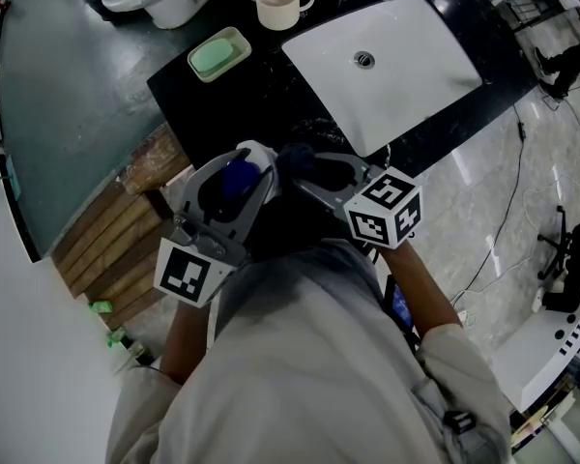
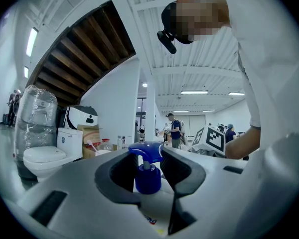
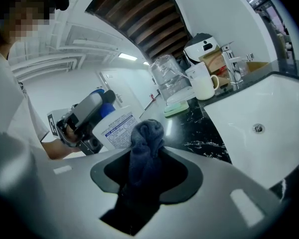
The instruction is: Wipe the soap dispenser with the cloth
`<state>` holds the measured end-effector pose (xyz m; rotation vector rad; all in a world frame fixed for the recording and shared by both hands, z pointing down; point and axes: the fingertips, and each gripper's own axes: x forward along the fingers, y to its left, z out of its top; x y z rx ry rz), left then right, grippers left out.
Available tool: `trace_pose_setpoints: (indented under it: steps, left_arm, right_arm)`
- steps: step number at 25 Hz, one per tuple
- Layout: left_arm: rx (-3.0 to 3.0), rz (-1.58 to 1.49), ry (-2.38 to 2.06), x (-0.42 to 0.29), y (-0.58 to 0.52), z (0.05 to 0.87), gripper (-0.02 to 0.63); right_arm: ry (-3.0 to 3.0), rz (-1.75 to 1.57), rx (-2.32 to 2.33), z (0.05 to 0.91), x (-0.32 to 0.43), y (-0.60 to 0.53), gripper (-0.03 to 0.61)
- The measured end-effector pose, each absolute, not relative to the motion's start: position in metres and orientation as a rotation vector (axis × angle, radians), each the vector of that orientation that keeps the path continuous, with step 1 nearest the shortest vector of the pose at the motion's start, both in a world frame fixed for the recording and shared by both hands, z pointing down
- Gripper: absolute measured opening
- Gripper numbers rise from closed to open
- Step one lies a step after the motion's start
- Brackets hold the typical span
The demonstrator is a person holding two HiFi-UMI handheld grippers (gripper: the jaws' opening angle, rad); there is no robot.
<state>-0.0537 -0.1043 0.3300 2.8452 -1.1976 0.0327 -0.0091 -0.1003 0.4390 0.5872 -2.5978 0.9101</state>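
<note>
— Left hand-held gripper (image 2: 149,159): what is it on?
— By the black counter (image 1: 234,97), near the white sink (image 1: 406,61), its jaws clamp the soap dispenser (image 2: 148,177).
— And the right hand-held gripper (image 3: 147,151)?
— Clamped on the dark cloth (image 3: 145,136), bunched close to the dispenser's label; whether they touch, I cannot tell.

Dispenser (image 1: 239,176) in left tool (image 1: 230,193), cloth (image 1: 298,160) apparently touching
</note>
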Motion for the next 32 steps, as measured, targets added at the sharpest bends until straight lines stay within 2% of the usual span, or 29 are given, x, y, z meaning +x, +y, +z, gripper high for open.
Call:
trace_pose_setpoints:
  steps: [11,20,32]
  left_arm:
    - [2.87,0.067,-1.155,-0.046,-0.097,0.33,0.12]
    - [2.868,0.082,-1.203,-0.056,-0.103,0.328,0.167]
    - [2.844,0.044,-1.188,-0.06,-0.091,0.332,0.167]
  right_arm:
    - [-2.574,0.883,0.616,0.449,-0.003,-0.101,0.138]
    - [-2.58,0.889,0.626,0.448,0.0,-0.101,0.138]
    - [-2.601,0.876,0.68,0.439,0.012,-0.106,0.138]
